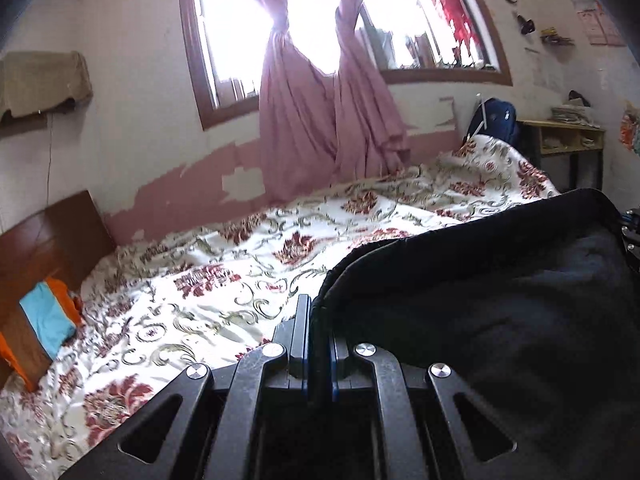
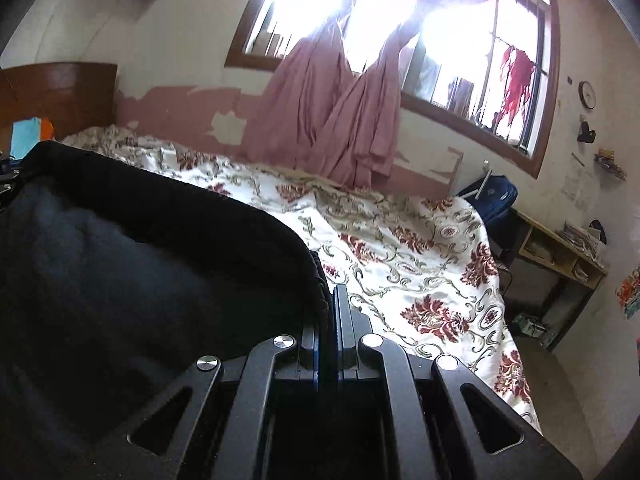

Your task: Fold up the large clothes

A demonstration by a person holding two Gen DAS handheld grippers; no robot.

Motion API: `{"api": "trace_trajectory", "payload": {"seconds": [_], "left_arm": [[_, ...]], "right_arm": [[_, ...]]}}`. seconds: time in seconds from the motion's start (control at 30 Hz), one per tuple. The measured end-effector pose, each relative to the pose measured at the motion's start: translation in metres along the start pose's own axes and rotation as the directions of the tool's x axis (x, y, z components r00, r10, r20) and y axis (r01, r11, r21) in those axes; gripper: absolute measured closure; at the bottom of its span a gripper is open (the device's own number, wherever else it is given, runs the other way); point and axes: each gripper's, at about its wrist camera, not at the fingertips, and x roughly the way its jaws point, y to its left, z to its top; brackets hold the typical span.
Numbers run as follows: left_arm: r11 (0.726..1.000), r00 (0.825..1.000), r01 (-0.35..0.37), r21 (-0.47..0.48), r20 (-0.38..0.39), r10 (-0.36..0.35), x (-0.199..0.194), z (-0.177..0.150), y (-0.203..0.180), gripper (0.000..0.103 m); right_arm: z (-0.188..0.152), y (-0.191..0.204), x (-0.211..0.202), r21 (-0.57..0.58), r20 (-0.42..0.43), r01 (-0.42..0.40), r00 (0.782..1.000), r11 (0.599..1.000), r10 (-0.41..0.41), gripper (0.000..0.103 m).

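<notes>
Left wrist | soft black garment (image 1: 500, 300) | ribbed hem pinched | floral bedspread (image 1: 208, 280)

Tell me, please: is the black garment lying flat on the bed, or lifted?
Lifted. The black garment hangs stretched between the left gripper and right gripper, both jaws shut on its edge, above the floral bedsheet.

Two wrist views, both facing the window (image 1: 304, 20) across the bed (image 1: 200, 264).
Your left view looks from nearer the headboard (image 1: 52, 236), your right from nearer the desk (image 2: 560, 256); both sit close above the bed and share window, curtains (image 2: 332, 120), bed.
</notes>
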Motion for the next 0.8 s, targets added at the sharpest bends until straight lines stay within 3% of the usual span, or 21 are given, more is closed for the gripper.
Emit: {"api": "trace_trajectory", "payload": {"seconds": [0.2, 0.43, 0.53, 0.57, 0.6, 0.67, 0.8], "left_arm": [[0.997, 0.988, 0.054, -0.050, -0.140, -0.060, 0.048, -0.010, 0.004, 0.095], [0.987, 0.979, 0.124, -0.106, -0.147, -0.139, 0.044, -0.006, 0.013, 0.088], [0.977, 0.980, 0.137, -0.161, -0.122, -0.158, 0.033, 0.002, 0.021, 0.060], [0.971, 0.980, 0.145, -0.189, -0.105, -0.167, 0.026, 0.005, 0.025, 0.034], [0.964, 0.984, 0.149, -0.219, -0.065, -0.167, 0.014, 0.008, 0.030, 0.017], [0.958, 0.987, 0.159, -0.239, 0.007, -0.162, -0.006, 0.013, 0.036, 0.014], [0.964, 0.984, 0.180, -0.196, 0.046, -0.175, -0.044, 0.008, 0.033, 0.011]], "right_arm": [[-0.013, 0.011, 0.047, 0.010, -0.081, -0.017, 0.997, 1.000, 0.018, 0.097], [-0.024, 0.002, 0.046, 0.049, -0.082, -0.063, 0.994, 0.997, 0.067, 0.095], [-0.027, -0.002, 0.038, 0.055, -0.084, -0.071, 0.994, 0.996, 0.076, 0.089], [-0.027, -0.004, 0.031, 0.058, -0.067, -0.061, 0.996, 0.996, 0.064, 0.077], [-0.025, -0.006, 0.025, 0.062, -0.053, -0.051, 0.997, 0.997, 0.054, 0.055], [-0.024, -0.014, 0.008, 0.085, -0.008, -0.042, 0.999, 0.995, 0.043, 0.034], [-0.031, -0.025, -0.026, 0.134, 0.014, -0.068, 0.998, 0.989, 0.067, 0.033]]}}
